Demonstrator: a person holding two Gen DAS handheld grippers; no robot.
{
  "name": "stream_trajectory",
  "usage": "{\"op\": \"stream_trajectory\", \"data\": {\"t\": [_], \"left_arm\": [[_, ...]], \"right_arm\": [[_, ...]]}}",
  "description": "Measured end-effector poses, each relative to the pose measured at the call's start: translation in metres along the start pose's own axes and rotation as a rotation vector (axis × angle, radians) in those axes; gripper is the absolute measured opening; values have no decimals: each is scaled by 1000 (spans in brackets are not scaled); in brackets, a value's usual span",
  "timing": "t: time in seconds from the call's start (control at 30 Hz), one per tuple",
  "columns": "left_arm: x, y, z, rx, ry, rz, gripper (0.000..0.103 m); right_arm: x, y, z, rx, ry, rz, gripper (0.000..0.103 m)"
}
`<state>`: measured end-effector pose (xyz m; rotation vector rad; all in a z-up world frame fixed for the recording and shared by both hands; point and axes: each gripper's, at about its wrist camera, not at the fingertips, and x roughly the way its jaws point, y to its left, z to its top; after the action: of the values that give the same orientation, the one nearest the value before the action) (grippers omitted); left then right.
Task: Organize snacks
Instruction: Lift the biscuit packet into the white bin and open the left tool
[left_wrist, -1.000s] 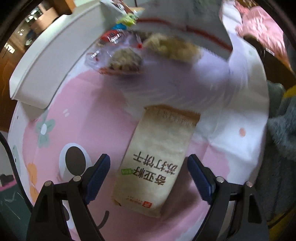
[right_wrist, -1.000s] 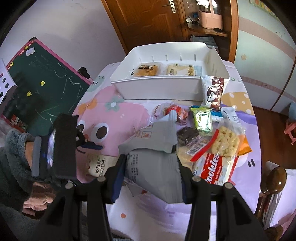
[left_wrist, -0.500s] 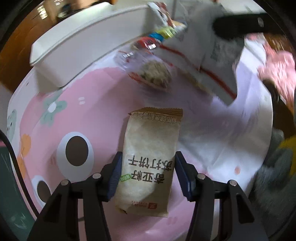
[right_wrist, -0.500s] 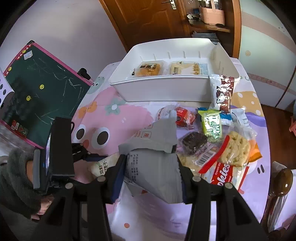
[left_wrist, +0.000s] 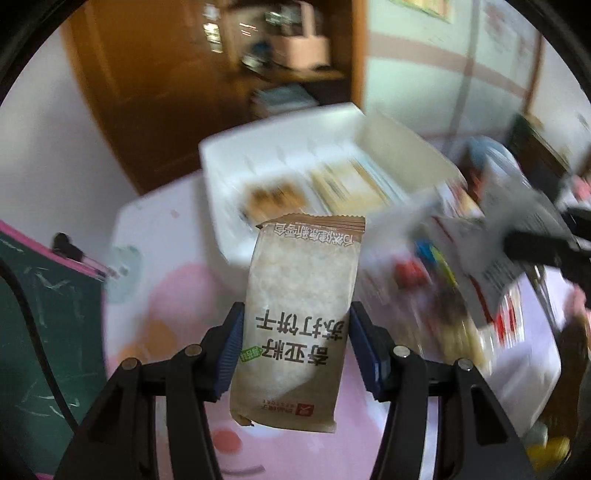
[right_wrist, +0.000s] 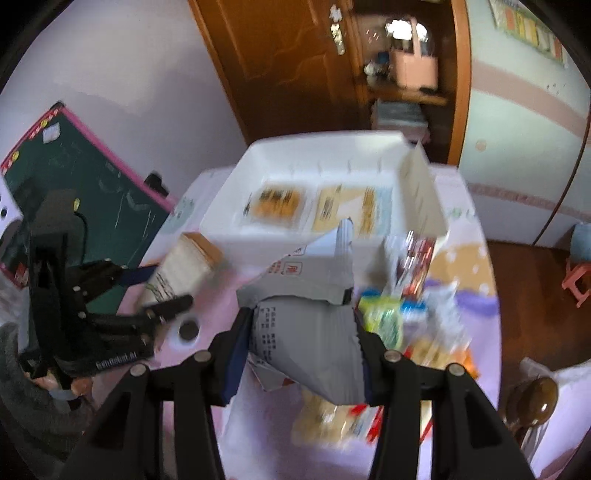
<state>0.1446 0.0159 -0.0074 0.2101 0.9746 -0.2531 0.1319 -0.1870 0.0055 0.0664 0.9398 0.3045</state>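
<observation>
My left gripper is shut on a tan cracker packet with Chinese print and holds it above the pink tablecloth, pointed toward the white bin. The packet and left gripper also show in the right wrist view. My right gripper is shut on a grey foil snack bag, held above the table in front of the white bin. The bin holds two flat snack packs.
Several loose snacks lie on the table to the right of the grey bag. A green chalkboard stands at the left. A wooden door and a shelf are behind the table. A chair knob is at the right edge.
My left gripper closed on the cracker packet, lifted it off the tablecloth and swung up toward the bin. My right gripper moved forward toward the bin with the grey bag.
</observation>
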Motion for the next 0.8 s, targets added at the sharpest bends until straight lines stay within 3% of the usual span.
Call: {"op": "stream_trajectory", "data": {"t": [0.23,0.43,0.5,0.53,0.57,0.73,0.8], "left_arm": [[13,24,81,-129,-65,44,54],[44,27,118,-179,-60,74,54],[51,27,126,-178,-70,94,66],[52,25,128,-174,-70,99,87],[51,24,129,-175,-80,101,97],[41,26,133,-218,-97,101,99],[34,28,132,-239,-108,101,99]], "right_arm": [[9,-12,75,0,-103,-103,49],[43,-24,124,38,-112,-146,51],[54,-31,131,63,-94,-168,52],[58,-32,133,68,-90,-182,52],[60,-34,134,69,-92,-197,53],[47,-32,129,63,-161,-217,82],[37,-32,127,63,-182,-223,83]]}}
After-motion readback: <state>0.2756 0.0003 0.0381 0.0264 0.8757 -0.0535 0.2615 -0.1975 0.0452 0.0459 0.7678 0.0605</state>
